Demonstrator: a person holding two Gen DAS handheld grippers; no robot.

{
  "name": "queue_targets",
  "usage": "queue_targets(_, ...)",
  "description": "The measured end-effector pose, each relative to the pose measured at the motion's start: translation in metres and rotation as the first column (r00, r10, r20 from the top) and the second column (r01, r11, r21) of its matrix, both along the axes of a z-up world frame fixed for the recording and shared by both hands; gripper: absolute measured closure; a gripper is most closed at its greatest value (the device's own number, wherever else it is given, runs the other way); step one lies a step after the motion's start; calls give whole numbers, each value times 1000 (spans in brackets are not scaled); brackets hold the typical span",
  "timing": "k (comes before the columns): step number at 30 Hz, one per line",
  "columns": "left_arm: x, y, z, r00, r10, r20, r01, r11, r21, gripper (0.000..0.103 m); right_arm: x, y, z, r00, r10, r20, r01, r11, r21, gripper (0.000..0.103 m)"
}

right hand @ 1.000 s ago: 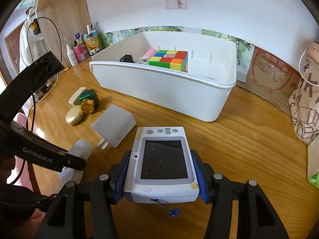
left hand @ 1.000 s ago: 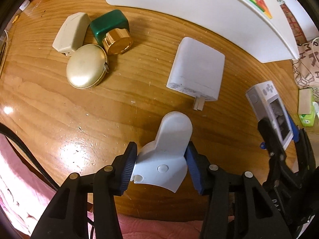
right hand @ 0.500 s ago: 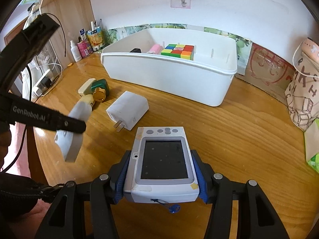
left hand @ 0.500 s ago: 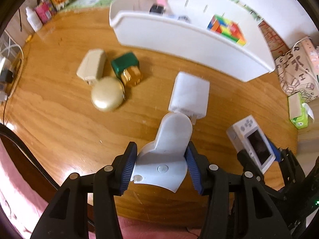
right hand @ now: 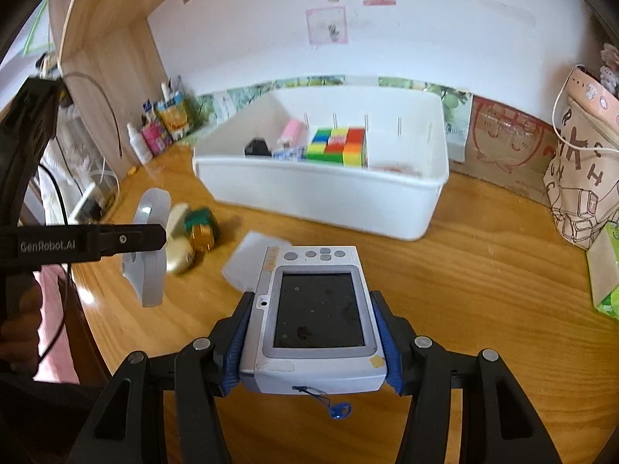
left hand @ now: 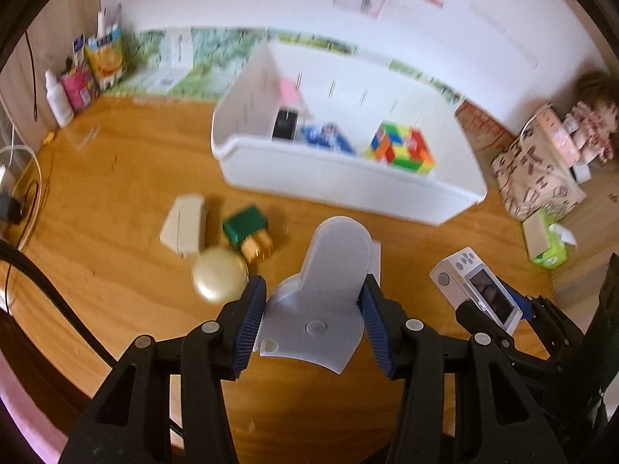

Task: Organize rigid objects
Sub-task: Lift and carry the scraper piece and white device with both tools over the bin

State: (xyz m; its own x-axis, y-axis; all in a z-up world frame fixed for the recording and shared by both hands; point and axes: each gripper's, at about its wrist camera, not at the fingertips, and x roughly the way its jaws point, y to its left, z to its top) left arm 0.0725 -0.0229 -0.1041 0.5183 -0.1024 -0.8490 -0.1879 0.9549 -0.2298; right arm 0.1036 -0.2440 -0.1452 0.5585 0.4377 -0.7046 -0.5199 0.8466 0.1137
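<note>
"GenRobot.AI" is showing in grey print on the black plastic left gripper [right hand: 144, 247]. Other labels are reading too blurred to make out.

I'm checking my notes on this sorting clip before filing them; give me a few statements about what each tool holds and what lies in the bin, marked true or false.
1. The left tool grips a pale grey plastic piece. True.
2. The right tool is empty. False: it is shut on a handheld device with a screen.
3. A multicoloured cube sits in the white bin. True.
4. The green and gold bottle is in the bin. False: it lies on the wooden table.
</note>
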Motion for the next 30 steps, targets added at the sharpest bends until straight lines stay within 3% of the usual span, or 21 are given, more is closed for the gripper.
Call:
queue_targets(15, 48, 22, 47, 967, 0, 256, 2, 1000, -6, 50, 39, 26, 45, 994, -31, 103, 22, 996, 91, 46)
queue_targets(24, 80, 27, 59, 952, -44, 303, 39, 999, 20, 50, 69, 34, 58, 986, -87, 144, 68, 989, 132, 46)
queue_targets(30, 104, 28, 59, 945, -77, 319, 72, 997, 28, 50, 89, 36, 52, 981, -127, 147, 106, 984, 146, 46)
